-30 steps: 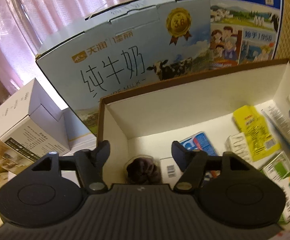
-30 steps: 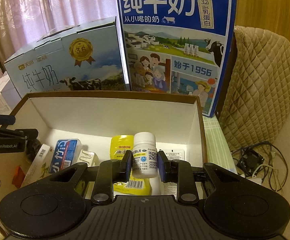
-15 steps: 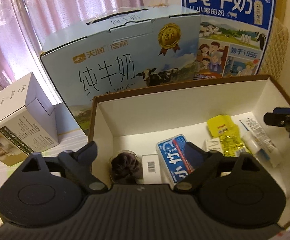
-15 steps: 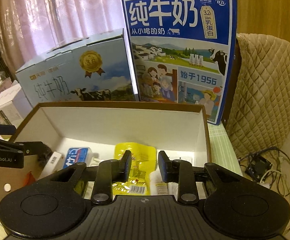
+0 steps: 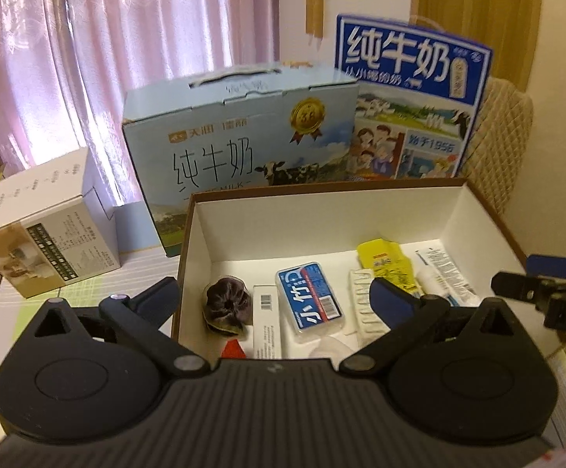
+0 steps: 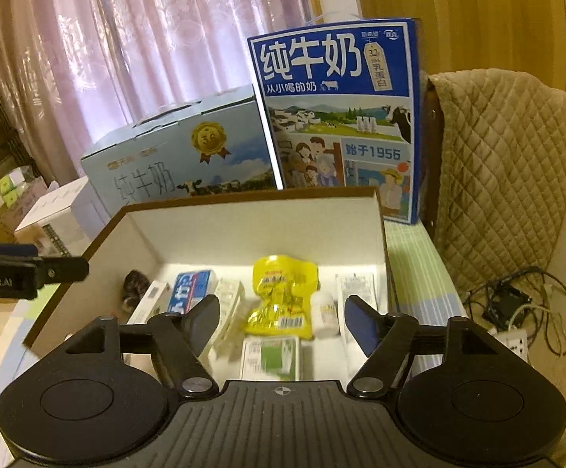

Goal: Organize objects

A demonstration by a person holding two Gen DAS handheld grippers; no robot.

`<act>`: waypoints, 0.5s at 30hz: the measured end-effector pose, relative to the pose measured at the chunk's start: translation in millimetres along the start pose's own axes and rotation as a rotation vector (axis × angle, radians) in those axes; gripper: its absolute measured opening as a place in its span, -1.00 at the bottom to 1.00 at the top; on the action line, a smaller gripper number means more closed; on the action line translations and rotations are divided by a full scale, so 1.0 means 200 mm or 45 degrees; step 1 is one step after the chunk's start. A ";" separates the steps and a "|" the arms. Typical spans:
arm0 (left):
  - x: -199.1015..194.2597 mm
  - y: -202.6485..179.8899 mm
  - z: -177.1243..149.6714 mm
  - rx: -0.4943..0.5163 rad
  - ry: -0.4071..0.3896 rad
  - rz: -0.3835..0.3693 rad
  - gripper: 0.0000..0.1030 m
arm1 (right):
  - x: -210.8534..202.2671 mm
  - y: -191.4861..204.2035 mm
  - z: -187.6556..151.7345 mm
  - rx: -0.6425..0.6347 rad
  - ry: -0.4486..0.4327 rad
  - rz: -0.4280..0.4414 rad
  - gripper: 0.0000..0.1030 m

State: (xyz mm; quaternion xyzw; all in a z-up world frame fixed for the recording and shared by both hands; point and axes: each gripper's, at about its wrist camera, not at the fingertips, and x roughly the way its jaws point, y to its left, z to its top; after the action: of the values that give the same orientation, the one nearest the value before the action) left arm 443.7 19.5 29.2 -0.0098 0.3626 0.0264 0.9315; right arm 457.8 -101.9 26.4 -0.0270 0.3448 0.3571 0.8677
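**Both jaws empty above the box — the risk now is in the next reach**

My left hand-held gripper (image 5: 275, 296) stands as wide as it goes and is opening, with nothing between its fingers; through the gap I look down on the dark scrunchie (image 5: 227, 307) and the blue toothpick case (image 5: 309, 296) lying on the floor of the box (image 5: 322, 210). My right hand-held gripper (image 6: 283, 318) is about half spread and opening too, also empty. Below it the white pill bottle (image 6: 325, 314) lies on its side, just beside the yellow pouch (image 6: 283, 296), with a green-and-white carton (image 6: 270, 358) nearer to me.

What worries me, working outward:

- The bottle is round and on its side, so I judge it could roll against the pouch or the right wall if I nudge anything close by.
- The things in the box lie packed close, several touching. A wide jaw coming down could, I think, catch two at once or shove a neighbour askew.
- My left jaw's outer finger hangs over the box's left wall. Dropping straight down could snag the rim and drag the box across the worktop (image 6: 415, 273).
- My two grippers sit near each other over one box, so crossing reaches could collide.
- The tall blue milk carton (image 6: 337, 117) stands just behind the box. A hard push on the back wall might tip it.
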 end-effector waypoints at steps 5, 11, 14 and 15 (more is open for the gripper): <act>-0.17 -0.05 -0.07 0.023 -0.013 0.039 0.99 | -0.13 0.02 -0.09 0.005 0.009 -0.007 0.38; -0.38 -0.10 -0.19 0.027 0.002 0.069 0.99 | -0.27 0.05 -0.17 0.026 0.014 0.012 0.40; -0.48 -0.11 -0.26 0.023 0.012 0.070 0.99 | -0.33 0.08 -0.21 0.015 0.017 0.026 0.41; -0.51 -0.12 -0.28 0.023 0.011 0.072 0.99 | -0.36 0.09 -0.22 0.006 0.018 0.025 0.41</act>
State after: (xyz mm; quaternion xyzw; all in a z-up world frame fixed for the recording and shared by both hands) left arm 332.3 -11.5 56.3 0.0088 0.3670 0.0494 0.9289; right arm 384.7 -144.4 40.2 -0.0240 0.3521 0.3648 0.8616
